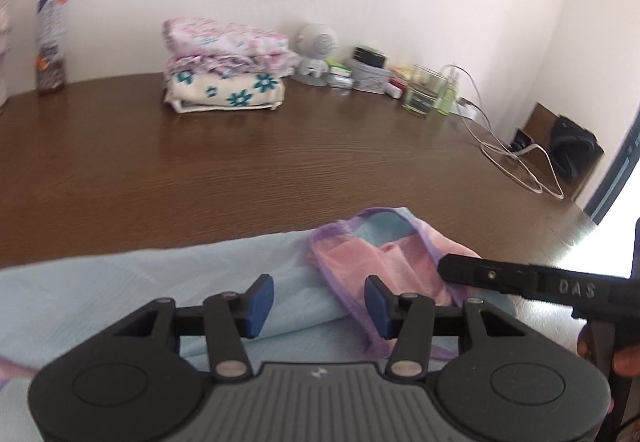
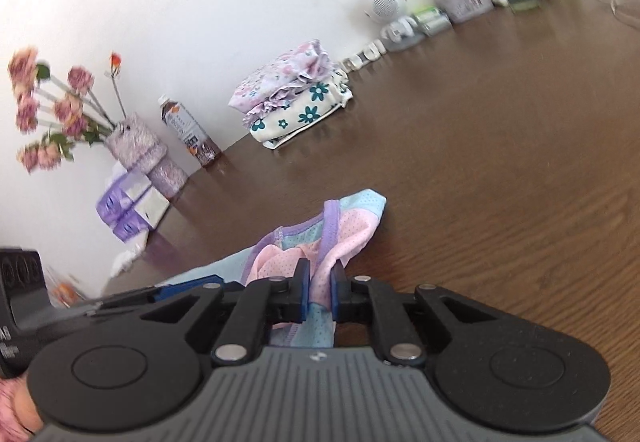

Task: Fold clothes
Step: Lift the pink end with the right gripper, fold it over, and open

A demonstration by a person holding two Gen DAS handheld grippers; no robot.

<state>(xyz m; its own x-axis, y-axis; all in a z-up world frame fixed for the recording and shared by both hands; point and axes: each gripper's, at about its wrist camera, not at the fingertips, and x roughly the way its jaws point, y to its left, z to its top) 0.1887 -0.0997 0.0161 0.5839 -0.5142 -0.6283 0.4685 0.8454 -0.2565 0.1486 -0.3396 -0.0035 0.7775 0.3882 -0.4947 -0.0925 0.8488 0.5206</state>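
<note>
Nearest in the right wrist view, the right gripper (image 2: 319,292) is seen clenched on a fold of the pink, blue and purple mesh garment (image 2: 340,226), its blue pads pinching the pink fabric between them. That garment is spread from the gripper toward 12 o'clock across the brown wooden table (image 2: 500,170). At 9 o'clock a dark part of the other tool is glimpsed.

Seen from the left wrist, the left gripper (image 1: 320,300) is held released, its jaws wide apart above the cloth, with the purple-edged hem lying just inside the right-hand pad. The light blue part of the garment (image 1: 140,282) is laid out toward 9 o'clock, the pink part toward 1 o'clock, where the black finger of the right gripper (image 1: 500,276) is pressed onto it.

Farther off, at 11 o'clock, a stack of folded clothes (image 1: 226,66) is set near the wall. A bottle (image 1: 51,38) is stood at 10 o'clock, and a small white fan (image 1: 316,50), jars and cables are lined up toward 1 o'clock. A vase of pink flowers (image 2: 132,146) is shown at 10 o'clock in the right wrist view.
</note>
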